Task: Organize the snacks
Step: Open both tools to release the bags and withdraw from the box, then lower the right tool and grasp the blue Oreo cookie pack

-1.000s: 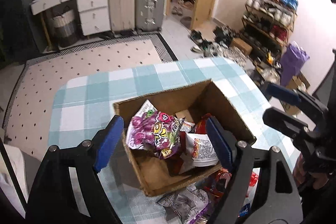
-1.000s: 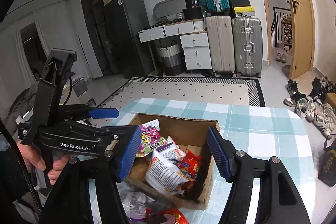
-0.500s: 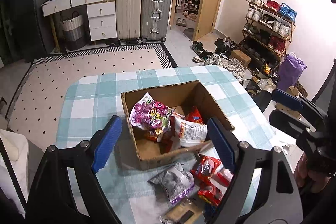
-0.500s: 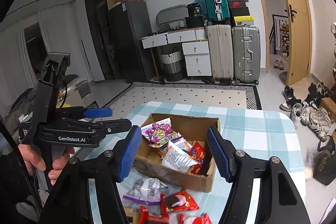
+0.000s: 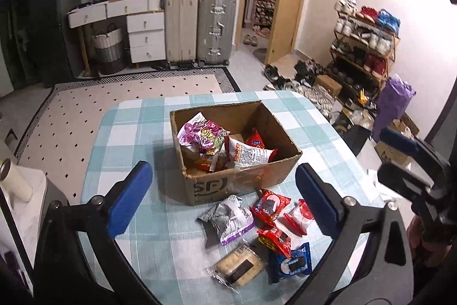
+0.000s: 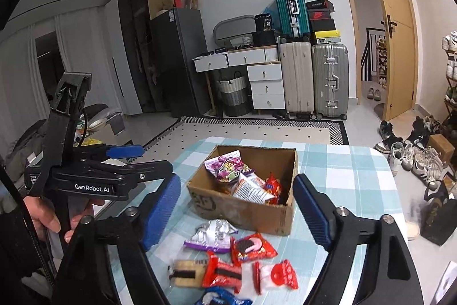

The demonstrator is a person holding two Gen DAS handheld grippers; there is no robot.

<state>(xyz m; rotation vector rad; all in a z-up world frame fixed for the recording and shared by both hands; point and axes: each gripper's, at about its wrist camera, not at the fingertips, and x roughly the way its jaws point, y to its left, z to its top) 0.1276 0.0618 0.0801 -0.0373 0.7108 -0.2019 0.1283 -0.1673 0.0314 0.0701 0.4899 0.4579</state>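
A cardboard box [image 5: 242, 185] [image 6: 251, 212] stands on the checked tablecloth [image 5: 137, 133] and holds several snack packets, a purple one [image 5: 200, 133] on top. Loose packets lie in front of it: a silver-purple one [image 5: 228, 219] [image 6: 211, 235], red ones [image 5: 270, 206] [image 6: 251, 247], a blue cookie pack [image 5: 291, 262] and a clear biscuit pack [image 5: 240, 267]. My left gripper [image 5: 225, 205] is open and empty above the loose packets. My right gripper [image 6: 237, 207] is open and empty, raised before the box. The left gripper also shows in the right wrist view [image 6: 125, 153].
The table's far edge gives onto a patterned rug [image 5: 114, 96]. Suitcases [image 5: 200, 27] and white drawers [image 5: 145, 39] stand at the back wall. A shoe rack [image 5: 365, 42] and scattered shoes lie to the right. A white cylinder [image 5: 14, 179] stands at left.
Both grippers have drawn back and up from the box. The loose packets in front of the box have come into full view. Both stay open and empty.
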